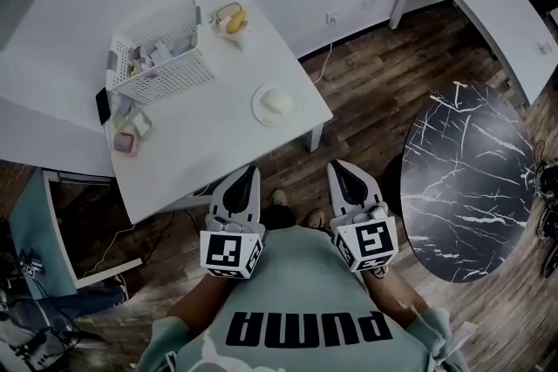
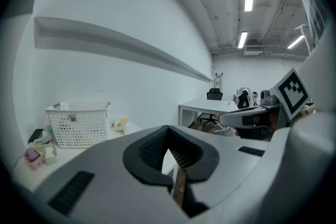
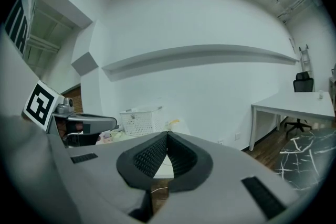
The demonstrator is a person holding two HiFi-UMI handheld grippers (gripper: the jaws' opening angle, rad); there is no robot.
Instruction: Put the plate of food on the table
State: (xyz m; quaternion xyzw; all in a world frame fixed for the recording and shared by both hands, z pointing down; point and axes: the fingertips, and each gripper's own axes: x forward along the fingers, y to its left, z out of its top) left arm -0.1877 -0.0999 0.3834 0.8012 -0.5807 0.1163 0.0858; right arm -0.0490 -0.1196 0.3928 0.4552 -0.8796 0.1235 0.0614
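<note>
Left hand-held gripper [image 1: 248,179]: jaws pressed together, nothing between them.
Right hand-held gripper [image 1: 343,172]: jaws together, empty, beside the left one.
Plate of food [image 1: 276,104]: on the white worktop [image 1: 200,144], ahead of both hand-held grippers, apart from them.
Basket [image 1: 161,57]: beyond the plate, further left.
Room: wood floor [image 1: 366,91]; black marble round table [image 1: 466,179] right of the right hand-held gripper.

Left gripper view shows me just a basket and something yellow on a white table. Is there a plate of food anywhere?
Observer: Yes. The head view shows a white plate with pale food on it, near the white table's front right corner.
Operator: Is the other gripper holding anything?
Observer: No. In its own view, the right gripper has its jaws together with nothing between them.
</note>
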